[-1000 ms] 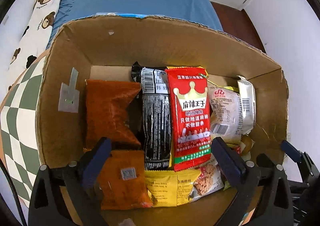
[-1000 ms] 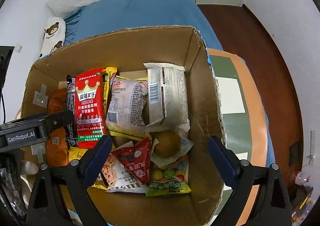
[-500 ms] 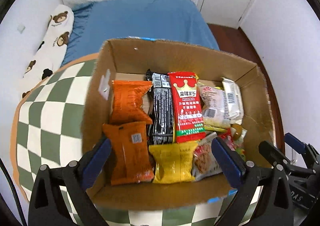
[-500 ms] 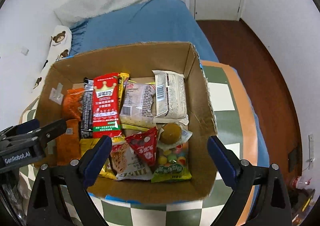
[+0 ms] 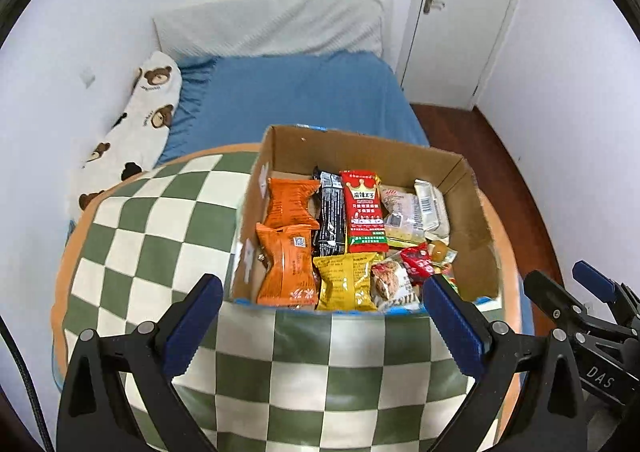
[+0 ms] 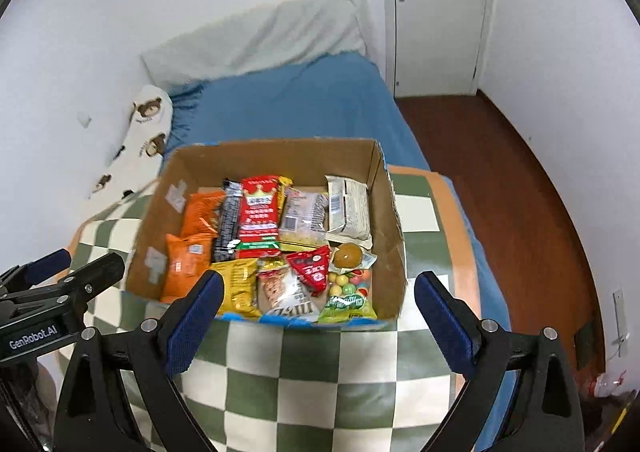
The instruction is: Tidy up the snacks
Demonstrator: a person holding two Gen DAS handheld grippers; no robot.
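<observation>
A cardboard box (image 5: 476,220) (image 6: 384,180) stands on the green-and-white checked table (image 5: 168,244) (image 6: 304,376). It holds several snack packets: two orange packs (image 5: 286,264), a black bar (image 5: 330,220), a red pack with a crown (image 5: 363,212) (image 6: 259,212), a yellow pack (image 5: 346,284), white wrapped cakes (image 6: 347,208) and candy (image 6: 348,292). My left gripper (image 5: 320,318) is open and empty, above the table in front of the box. My right gripper (image 6: 316,314) is open and empty, also in front of the box.
A bed with a blue sheet (image 5: 296,100) and a bear-print pillow (image 5: 136,124) lies behind the table. A white door (image 6: 436,12) and dark wooden floor (image 6: 512,188) are to the right. The right gripper shows at the right edge of the left wrist view (image 5: 592,308).
Both grippers have pulled back and up from over the box. The whole box and the table around it now show. The snacks have not moved.
</observation>
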